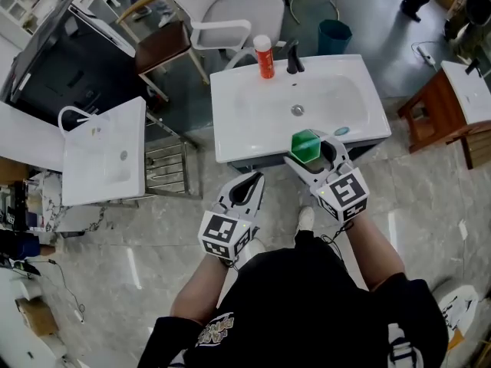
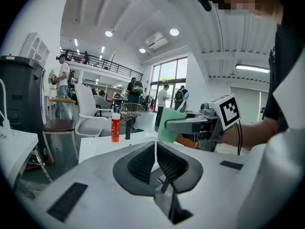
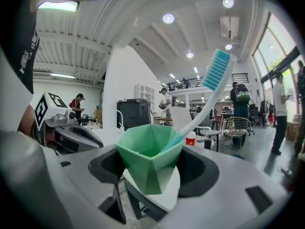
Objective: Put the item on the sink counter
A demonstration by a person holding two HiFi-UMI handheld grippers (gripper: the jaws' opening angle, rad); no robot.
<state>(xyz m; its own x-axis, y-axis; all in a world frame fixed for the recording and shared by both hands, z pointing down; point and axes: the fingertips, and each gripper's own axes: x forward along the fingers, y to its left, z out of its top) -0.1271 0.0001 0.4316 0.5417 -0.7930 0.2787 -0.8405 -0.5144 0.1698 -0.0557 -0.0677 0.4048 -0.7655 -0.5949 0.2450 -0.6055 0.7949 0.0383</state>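
The right gripper (image 1: 314,152) has its jaws spread about as wide as a green faceted cup (image 3: 148,156) and closed against its sides, holding it upright. A toothbrush (image 3: 209,92) with a white handle and teal bristles leans in the cup, its head up and to the right. In the head view the cup hangs at the near right edge of the white sink counter (image 1: 238,121); the views do not settle whether its base touches the counter. The left gripper (image 1: 247,184) sits lower and nearer the person, off the counter's near edge, left of the right gripper and apart from it. Its jaws are pressed together with nothing between them. At the counter's far edge an orange-red bottle (image 1: 264,57) with a white cap stands upright, just left of the black faucet (image 1: 294,57), and the basin's drain (image 1: 298,110) lies between them and the cup. A second white sink (image 1: 103,156) lies to the left, well apart from the counter. A white chair (image 1: 230,21) and a teal bin (image 1: 334,35) stand on the floor beyond the counter.
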